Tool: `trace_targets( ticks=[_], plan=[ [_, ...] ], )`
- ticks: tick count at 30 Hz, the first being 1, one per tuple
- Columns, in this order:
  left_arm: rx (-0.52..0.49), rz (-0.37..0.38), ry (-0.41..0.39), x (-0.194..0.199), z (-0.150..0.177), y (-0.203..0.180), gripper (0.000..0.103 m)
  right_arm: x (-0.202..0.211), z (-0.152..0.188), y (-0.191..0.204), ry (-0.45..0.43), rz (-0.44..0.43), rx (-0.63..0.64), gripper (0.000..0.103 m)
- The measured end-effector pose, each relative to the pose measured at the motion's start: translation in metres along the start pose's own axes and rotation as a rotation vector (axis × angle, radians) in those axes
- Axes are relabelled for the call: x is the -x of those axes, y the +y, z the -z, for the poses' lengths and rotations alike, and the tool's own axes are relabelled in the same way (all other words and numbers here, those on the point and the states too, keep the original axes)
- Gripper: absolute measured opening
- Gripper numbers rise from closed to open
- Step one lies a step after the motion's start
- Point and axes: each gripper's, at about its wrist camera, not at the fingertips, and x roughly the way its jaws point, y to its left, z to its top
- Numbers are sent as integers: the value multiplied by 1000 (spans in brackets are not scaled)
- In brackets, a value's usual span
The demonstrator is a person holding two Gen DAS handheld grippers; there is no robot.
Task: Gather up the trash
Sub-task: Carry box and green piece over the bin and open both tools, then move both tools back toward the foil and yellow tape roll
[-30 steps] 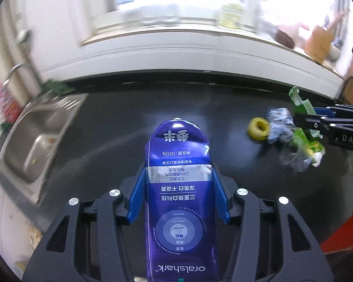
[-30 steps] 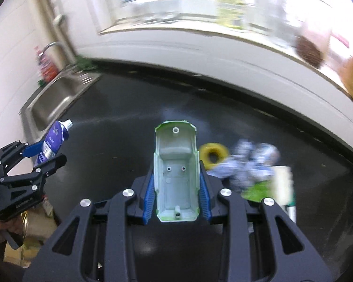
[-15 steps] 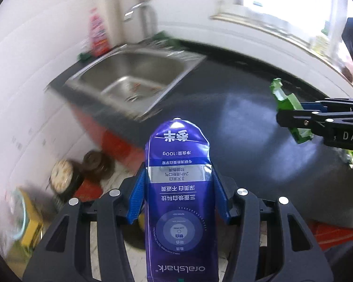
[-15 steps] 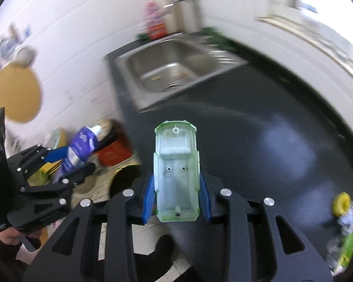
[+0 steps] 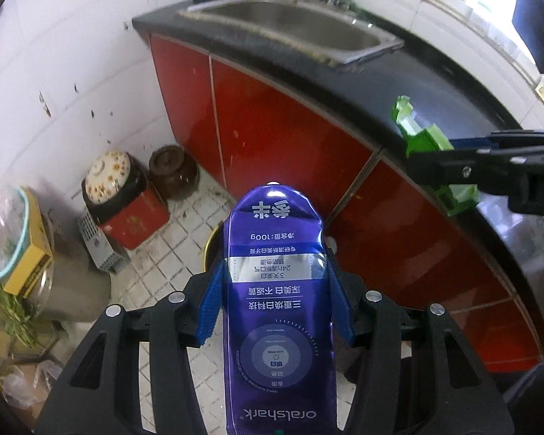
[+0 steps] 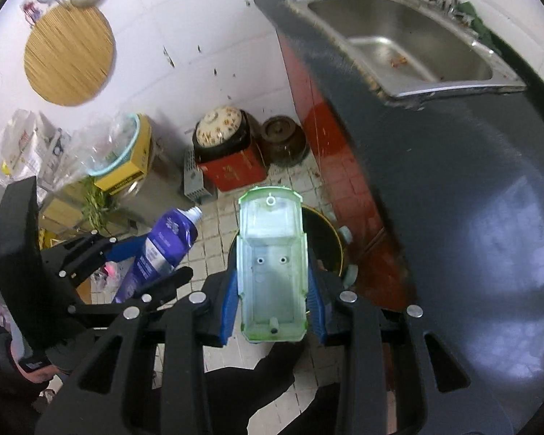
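1. Toothpaste tube (image 5: 277, 290): you have it clamped across its mid-body in the left gripper (image 5: 276, 291), cap end forward. I judge it light, soft-walled and glossy; it will flatten and could slide, so hold at the stiffer shoulder near the cap, not the flat tail.
2. Green plastic car shell (image 6: 271, 266): you have it pinched by its side walls in the right gripper (image 6: 272, 286), hollow side up. Probably very light, thin and rigid; likely to crack or pop out if you squeeze harder. The side walls are the sensible hold.
3. Landmark, the bin (image 6: 326, 243): a dark, yellow-rimmed round container on the tiled floor. The shell hangs above it, over its near-left rim. The tube sits left of it.
4. Beyond the bin: red cabinet fronts (image 5: 286, 116) right behind, black counter (image 6: 471, 188) above them, sink (image 6: 409, 40) farther along.
5. Right wrist view alone shows the bin opening and the tube's white cap (image 6: 193, 214). In the left view the tube hides most of the bin; only a yellow rim sliver (image 5: 210, 246) shows, but you see the shell (image 5: 422, 141) side-on, level with the counter edge.
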Motion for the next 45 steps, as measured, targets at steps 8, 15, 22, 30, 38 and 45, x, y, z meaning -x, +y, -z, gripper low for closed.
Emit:
trace_targets(
  ticks=[8,15,22,30,38,45],
  plan=[
    [20,26,12,-22,-2,14,51,-28,-8,1,45,31,-6,33],
    [0,5,-30,-27,-12,13,83,-31,-14,1,37,44,5,61],
    [7,-6,-31,-17,-18,14,87,5,-6,-19,-10,45,-47,62],
    [-119,46,-84,18,-53,-42,94,120,52,-109,-177,179,-250,71],
    [-428,292,-153,42,-105,-218,96,262,186,-227,-355,454,-578,71],
    [-710,467,-175,48,-98,-394,96,343,320,-296,-416,620,-821,71]
  ],
)
